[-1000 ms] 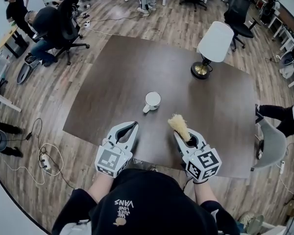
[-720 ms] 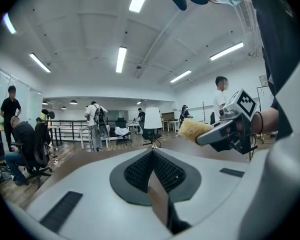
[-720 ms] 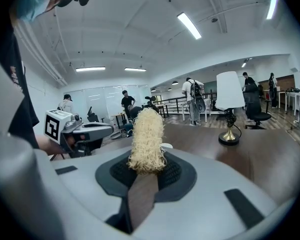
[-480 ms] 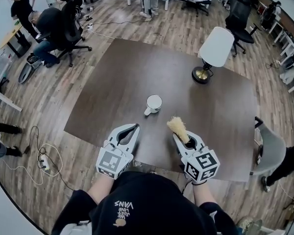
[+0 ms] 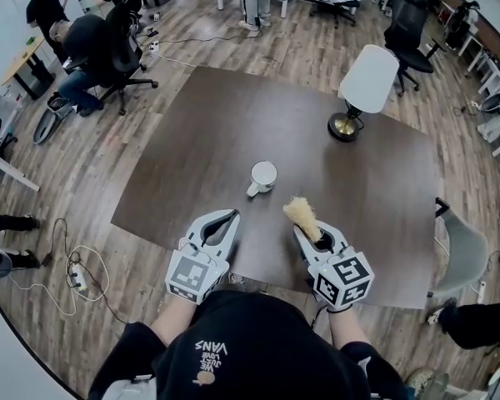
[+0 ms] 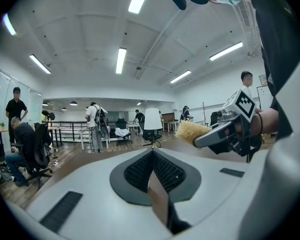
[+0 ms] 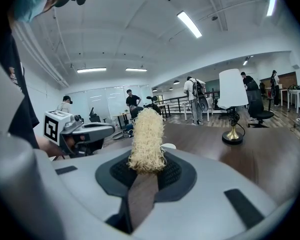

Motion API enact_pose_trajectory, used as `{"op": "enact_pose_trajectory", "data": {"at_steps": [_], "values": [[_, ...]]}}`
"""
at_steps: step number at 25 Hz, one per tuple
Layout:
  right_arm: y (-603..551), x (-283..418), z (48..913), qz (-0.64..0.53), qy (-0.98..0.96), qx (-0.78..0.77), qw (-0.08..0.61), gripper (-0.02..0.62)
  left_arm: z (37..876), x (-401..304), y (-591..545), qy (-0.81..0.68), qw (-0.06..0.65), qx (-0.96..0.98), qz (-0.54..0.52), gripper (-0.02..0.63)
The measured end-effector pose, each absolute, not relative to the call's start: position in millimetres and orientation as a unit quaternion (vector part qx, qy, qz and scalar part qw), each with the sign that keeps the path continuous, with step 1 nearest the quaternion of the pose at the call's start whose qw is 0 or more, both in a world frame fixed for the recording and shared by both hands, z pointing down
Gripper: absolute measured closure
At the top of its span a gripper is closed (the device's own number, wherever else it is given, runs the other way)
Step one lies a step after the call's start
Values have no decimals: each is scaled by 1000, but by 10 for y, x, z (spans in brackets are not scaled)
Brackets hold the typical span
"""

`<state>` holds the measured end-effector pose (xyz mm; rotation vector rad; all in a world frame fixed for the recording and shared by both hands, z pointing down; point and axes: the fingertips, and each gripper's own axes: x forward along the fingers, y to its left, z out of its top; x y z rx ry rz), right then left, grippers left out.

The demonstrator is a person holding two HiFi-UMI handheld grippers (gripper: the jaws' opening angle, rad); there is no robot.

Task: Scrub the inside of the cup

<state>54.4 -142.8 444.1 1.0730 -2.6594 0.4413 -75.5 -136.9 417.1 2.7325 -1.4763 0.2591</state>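
Left gripper (image 5: 230, 216) over near table edge, jaws pressed together, nothing between; right gripper (image 5: 307, 230) beside it, jaws pinching straw-coloured scrub brush (image 5: 302, 212), bristles pointing away from person; white cup (image 5: 262, 174) upright on dark wooden table (image 5: 225, 115), just beyond both grippers, untouched; table lamp (image 5: 365, 77) far right.

A person (image 5: 473, 324) walking along the right side of the table (image 5: 233, 123) has gone from beside the grey chair (image 5: 464, 247) to the lower right corner of the head view. Only their dark legs and a shoe now show there.
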Motion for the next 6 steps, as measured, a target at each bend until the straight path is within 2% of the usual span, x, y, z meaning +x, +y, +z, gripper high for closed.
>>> {"op": "enact_pose_trajectory", "data": {"at_steps": [6], "values": [[-1463,519,4447,151,-909,368,120,517,4265,-772,-1379,-469,23,878,91,597]]}}
